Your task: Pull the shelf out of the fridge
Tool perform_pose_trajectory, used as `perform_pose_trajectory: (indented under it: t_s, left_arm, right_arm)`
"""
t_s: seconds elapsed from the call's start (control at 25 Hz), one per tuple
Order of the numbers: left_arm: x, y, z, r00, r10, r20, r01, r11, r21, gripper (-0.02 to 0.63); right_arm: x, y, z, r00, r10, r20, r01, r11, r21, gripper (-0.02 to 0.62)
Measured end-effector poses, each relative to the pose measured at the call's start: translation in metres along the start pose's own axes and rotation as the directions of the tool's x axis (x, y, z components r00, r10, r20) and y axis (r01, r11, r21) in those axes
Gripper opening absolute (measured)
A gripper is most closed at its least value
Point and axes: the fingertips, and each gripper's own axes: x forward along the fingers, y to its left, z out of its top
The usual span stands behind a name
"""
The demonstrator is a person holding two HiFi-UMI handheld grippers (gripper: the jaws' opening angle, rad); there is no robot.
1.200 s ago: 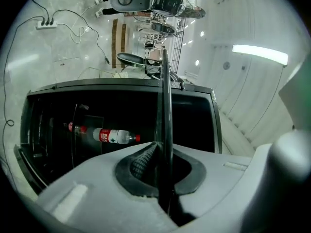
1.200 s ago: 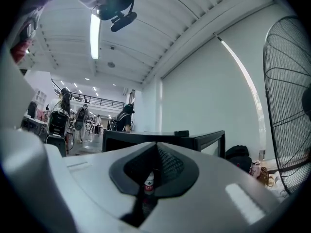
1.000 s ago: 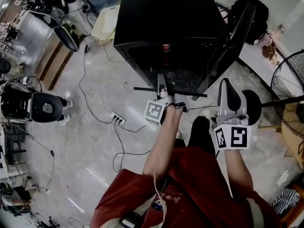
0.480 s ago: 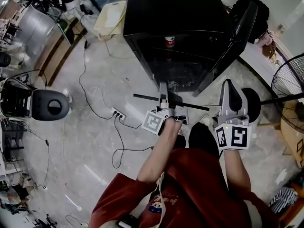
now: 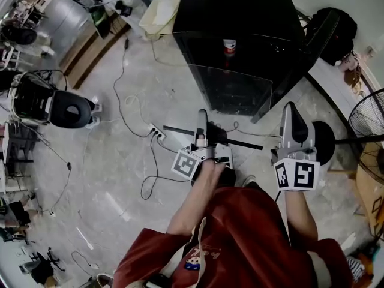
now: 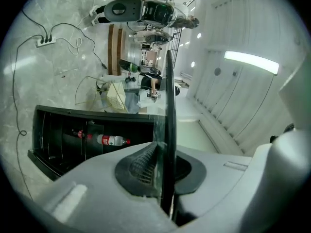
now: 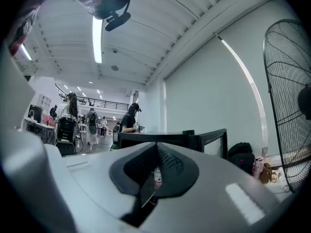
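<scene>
The black fridge [image 5: 240,17] stands on the floor with its door [image 5: 318,47] swung open to the right and a red-capped bottle [image 5: 228,45] inside. The glass shelf, with its dark front bar [image 5: 243,142], is out in front of the fridge. My left gripper [image 5: 202,125] is shut on that bar. In the left gripper view the shelf [image 6: 168,91] runs edge-on between the pads of the left gripper [image 6: 165,154], with the fridge [image 6: 53,130] and the bottle [image 6: 111,140] beyond. My right gripper [image 5: 292,116] is raised to the right, shut and holding nothing. The right gripper [image 7: 156,154] points towards the fridge [image 7: 194,140].
Cables and a power strip [image 5: 157,134] lie on the floor left of the shelf. An office chair [image 5: 66,110] stands at the left. A standing fan [image 5: 369,125] is at the right, close to my right gripper, and a dark bag [image 5: 336,29] sits behind the door.
The left gripper has drawn the shelf back from the fridge mouth; the fridge now lies farther away. The right gripper keeps its place beside it.
</scene>
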Motion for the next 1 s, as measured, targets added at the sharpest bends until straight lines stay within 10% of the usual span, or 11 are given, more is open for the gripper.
perform_pose_trajectory:
  t_s: [1.0]
  left_arm:
    - [-0.104,-0.142,0.107,0.907,-0.107,0.407,0.057,0.989,0.133,0.017]
  right_arm:
    - [0.005,0.033,0.052,0.964,0.228,0.135,-0.231,0.973,0.002,-0.002]
